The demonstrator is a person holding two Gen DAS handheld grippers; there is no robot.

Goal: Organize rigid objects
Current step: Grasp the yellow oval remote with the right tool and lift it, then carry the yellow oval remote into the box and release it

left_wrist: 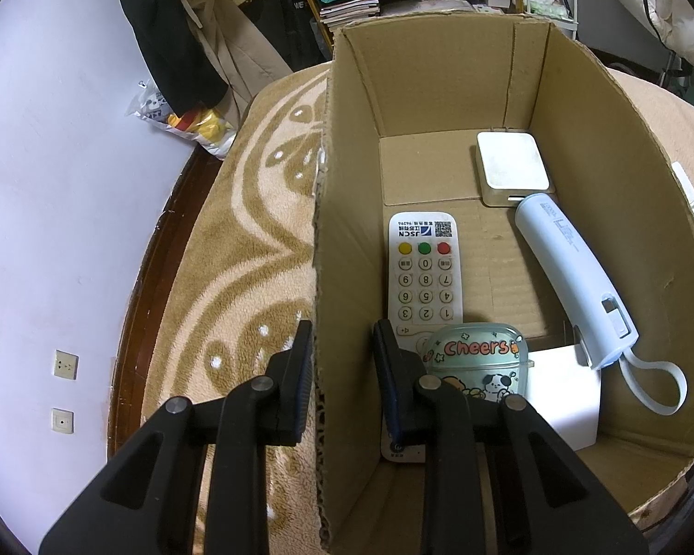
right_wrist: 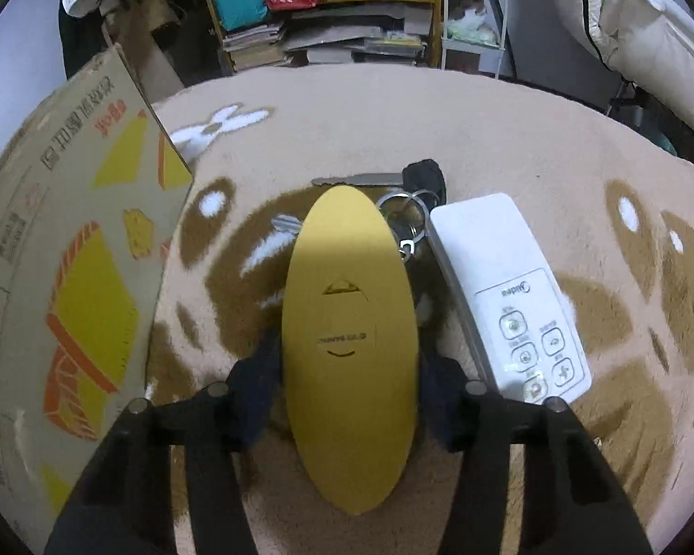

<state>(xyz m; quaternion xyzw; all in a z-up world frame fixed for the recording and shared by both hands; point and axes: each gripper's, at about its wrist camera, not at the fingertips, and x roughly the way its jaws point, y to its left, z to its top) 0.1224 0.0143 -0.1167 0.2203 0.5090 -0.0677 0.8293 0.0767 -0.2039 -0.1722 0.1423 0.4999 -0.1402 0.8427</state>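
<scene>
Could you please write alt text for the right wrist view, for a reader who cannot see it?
The right gripper clamps a gold oval case over a patterned beige blanket. A white remote and a bunch of keys lie just beyond, with a printed cardboard box at left.

The white remote (left_wrist: 424,277) lying in the cardboard box (left_wrist: 624,212) carries "JSCN" and "96296" beside a QR code, with number keys 0 to 9, all seen upside down. The green earbud case (left_wrist: 476,365) resting on it reads "Cheers". In the right wrist view, the white remote (right_wrist: 509,296) on the blanket bears "Midea"; the print on the gold oval case (right_wrist: 349,347) and on the box's outer wall (right_wrist: 69,231) is too blurred to read.
</scene>
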